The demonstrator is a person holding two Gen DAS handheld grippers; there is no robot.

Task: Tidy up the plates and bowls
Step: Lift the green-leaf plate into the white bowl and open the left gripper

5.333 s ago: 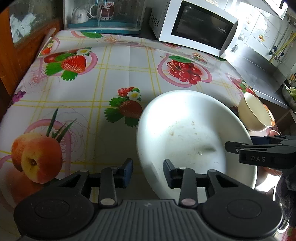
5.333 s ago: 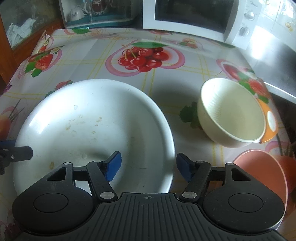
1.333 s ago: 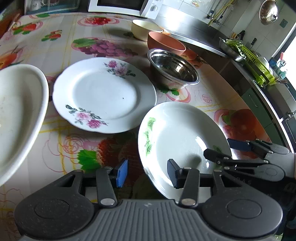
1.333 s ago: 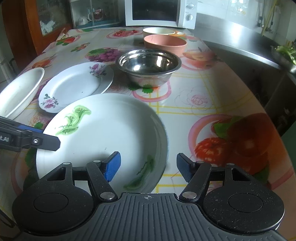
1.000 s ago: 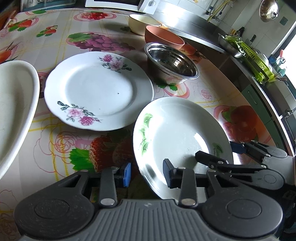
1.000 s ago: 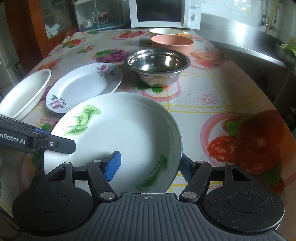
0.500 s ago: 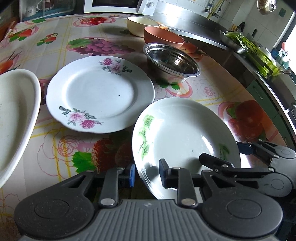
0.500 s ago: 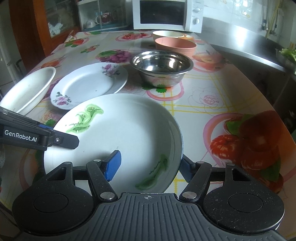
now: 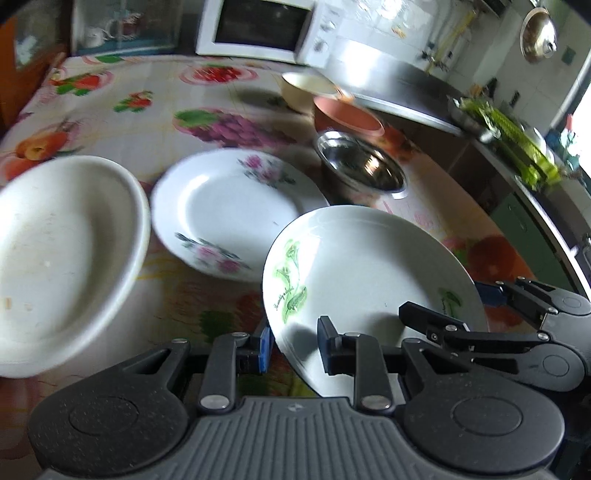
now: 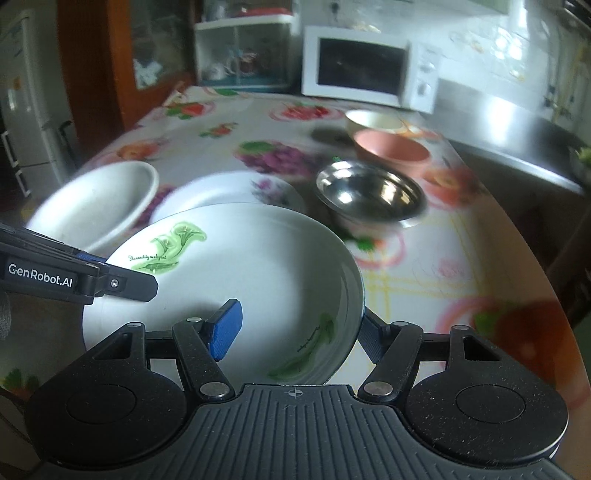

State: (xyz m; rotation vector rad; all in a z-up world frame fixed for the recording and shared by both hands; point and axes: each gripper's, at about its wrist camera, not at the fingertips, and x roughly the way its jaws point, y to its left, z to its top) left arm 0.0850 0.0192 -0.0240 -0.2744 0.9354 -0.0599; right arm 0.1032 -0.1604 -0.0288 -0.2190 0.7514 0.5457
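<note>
A white plate with green leaf prints (image 9: 365, 266) (image 10: 236, 280) is held off the table by both grippers. My left gripper (image 9: 293, 341) straddles its near-left rim, one finger under and one over; it is also seen from the side (image 10: 74, 277). My right gripper (image 10: 299, 332) straddles its right rim, also seen from the side (image 9: 487, 317). A pink-flower plate (image 9: 229, 210) (image 10: 221, 192) lies behind it. A large plain white dish (image 9: 62, 236) (image 10: 96, 199) sits at the left.
A steel bowl (image 9: 362, 166) (image 10: 373, 192), a pink bowl (image 9: 347, 114) (image 10: 391, 147) and a cream bowl (image 9: 306, 86) (image 10: 373, 120) line up toward a white microwave (image 9: 258, 27) (image 10: 365, 70). The table edge and a steel counter (image 10: 517, 125) lie right.
Both grippers have closed in on the green-leaf plate's rim and lifted it; the views have risen and the plate now overlaps the flower plate.
</note>
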